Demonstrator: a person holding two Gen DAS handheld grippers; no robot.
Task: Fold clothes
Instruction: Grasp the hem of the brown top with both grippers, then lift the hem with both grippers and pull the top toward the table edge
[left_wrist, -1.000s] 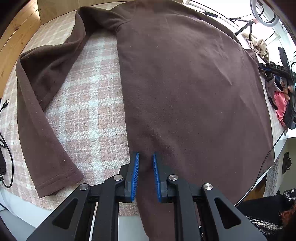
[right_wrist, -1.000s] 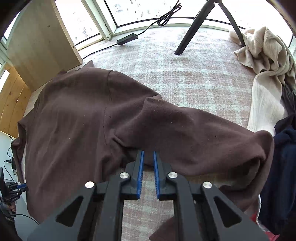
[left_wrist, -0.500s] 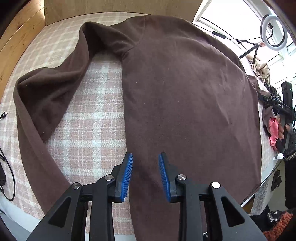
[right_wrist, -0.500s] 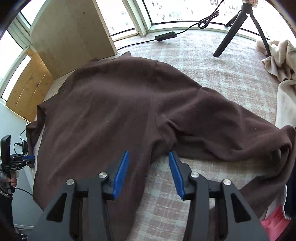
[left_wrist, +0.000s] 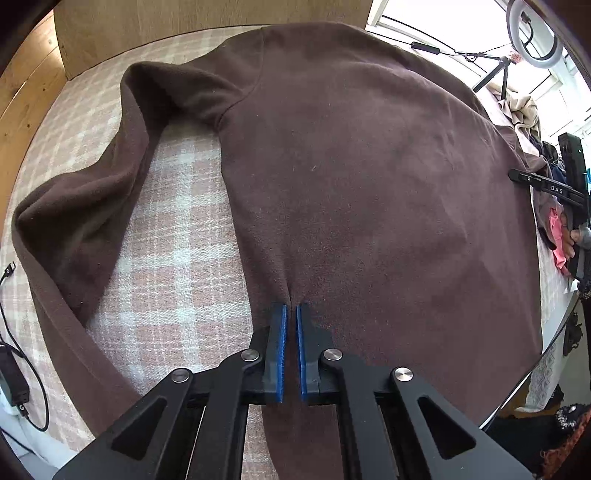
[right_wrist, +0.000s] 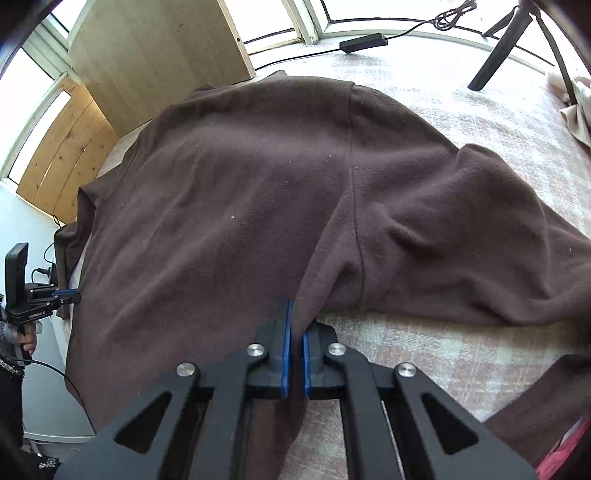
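A brown fleece sweater lies spread on a pink plaid cloth. Its left sleeve curves down the left side. My left gripper is shut on the sweater's left side edge, low on the body, and the fabric puckers at the blue pads. In the right wrist view the sweater fills the middle, its right sleeve running off to the right. My right gripper is shut on the sweater's right side edge just below the armpit.
A beige garment and tripod legs stand at the far right. A power adapter and cable lie by the window. A wooden board leans at the back. Pink and dark clothes lie at the right edge.
Both grippers were shut, opened and moved up along the sweater's sides half a second ago. Both have now closed on its side edges.
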